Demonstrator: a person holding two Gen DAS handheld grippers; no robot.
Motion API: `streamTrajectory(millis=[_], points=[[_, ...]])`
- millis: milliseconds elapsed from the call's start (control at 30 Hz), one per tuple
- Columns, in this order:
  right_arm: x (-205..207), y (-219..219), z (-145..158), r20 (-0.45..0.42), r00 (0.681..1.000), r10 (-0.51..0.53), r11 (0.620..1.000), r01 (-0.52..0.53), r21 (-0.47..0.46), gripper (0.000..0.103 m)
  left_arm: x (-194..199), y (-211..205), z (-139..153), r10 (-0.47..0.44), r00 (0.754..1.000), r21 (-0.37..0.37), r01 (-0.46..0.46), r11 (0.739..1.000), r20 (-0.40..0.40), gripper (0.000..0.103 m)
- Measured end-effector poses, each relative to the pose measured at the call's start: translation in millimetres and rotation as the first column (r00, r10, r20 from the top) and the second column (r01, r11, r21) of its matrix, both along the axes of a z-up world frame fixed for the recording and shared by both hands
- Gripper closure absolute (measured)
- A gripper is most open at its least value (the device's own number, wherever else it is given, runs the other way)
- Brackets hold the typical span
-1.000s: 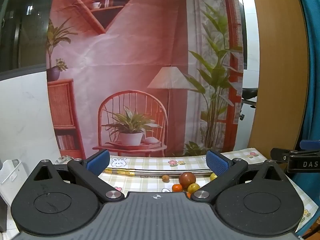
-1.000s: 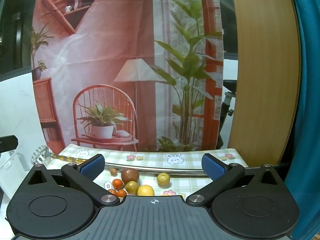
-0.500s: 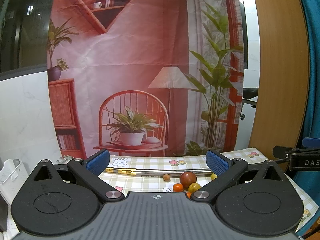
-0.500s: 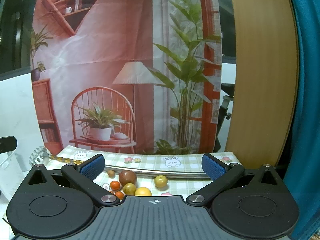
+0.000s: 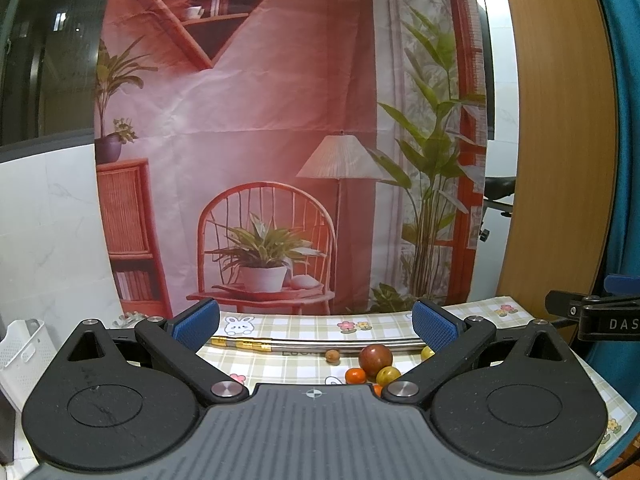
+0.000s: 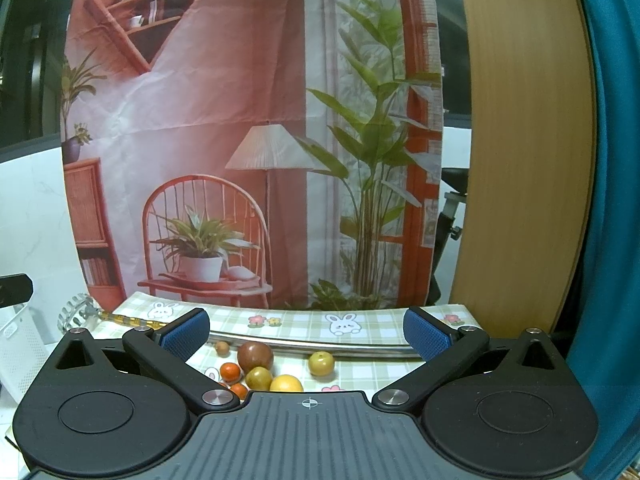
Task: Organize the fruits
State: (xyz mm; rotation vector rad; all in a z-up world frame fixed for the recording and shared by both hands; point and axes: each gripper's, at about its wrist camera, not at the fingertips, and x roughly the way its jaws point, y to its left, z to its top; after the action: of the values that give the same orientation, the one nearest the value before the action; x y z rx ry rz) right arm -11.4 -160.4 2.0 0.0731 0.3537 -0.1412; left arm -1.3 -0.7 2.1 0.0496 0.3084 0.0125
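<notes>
Several small fruits lie on the checked tablecloth (image 6: 288, 322). In the right wrist view a dark red round fruit (image 6: 255, 355) sits beside a small orange fruit (image 6: 231, 372), an olive-yellow fruit (image 6: 259, 378), a yellow-orange fruit (image 6: 286, 383), a lone yellow fruit (image 6: 321, 363) and a tiny brown one (image 6: 222, 347). The left wrist view shows the dark red fruit (image 5: 375, 357), the orange one (image 5: 355, 376) and the olive one (image 5: 388, 375). My left gripper (image 5: 315, 322) and right gripper (image 6: 306, 327) both stand open above the table, short of the fruits, holding nothing.
A long metal rod with gold bands (image 6: 304, 343) lies across the cloth behind the fruits. A white slatted basket (image 5: 24, 346) stands at the left. A printed backdrop (image 5: 280, 140) hangs behind the table, with a wooden panel (image 6: 524, 160) and teal curtain at the right.
Both views have shifted only slightly; the fruits sit a touch higher in frame. Both grippers stay open and nothing on the table has moved.
</notes>
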Motion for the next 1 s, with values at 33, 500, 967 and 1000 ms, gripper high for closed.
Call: streamTrajectory(millis=[33,500,967,1000], points=[[-0.4,0.1,0.5,0.001,1.000,0.000,1.000,0.000,-0.001,0.000,-0.4,-0.3,-0.3,0.000,1.000,0.001,0.000,1.000,0.001,0.000],[-1.9,0.9,2.0,0.004,1.000,0.000,1.000,0.000,-0.001,0.000,-0.3,0.5,-0.7,-0.004,1.000,-0.001,0.004,1.000,0.000,0.000],[-2.7,1.1,2.8,0.007,1.000,-0.001,1.000,0.001,-0.002,0.000,-1.1,-0.1,-1.3,-0.007,1.000,-0.005,0.007,1.000,0.000,0.000],[-3.2,1.3,3.4,0.007,1.000,-0.001,1.000,0.001,-0.002,0.000,-1.2,-0.1,-1.2,-0.007,1.000,-0.005,0.007,1.000,0.001,0.000]])
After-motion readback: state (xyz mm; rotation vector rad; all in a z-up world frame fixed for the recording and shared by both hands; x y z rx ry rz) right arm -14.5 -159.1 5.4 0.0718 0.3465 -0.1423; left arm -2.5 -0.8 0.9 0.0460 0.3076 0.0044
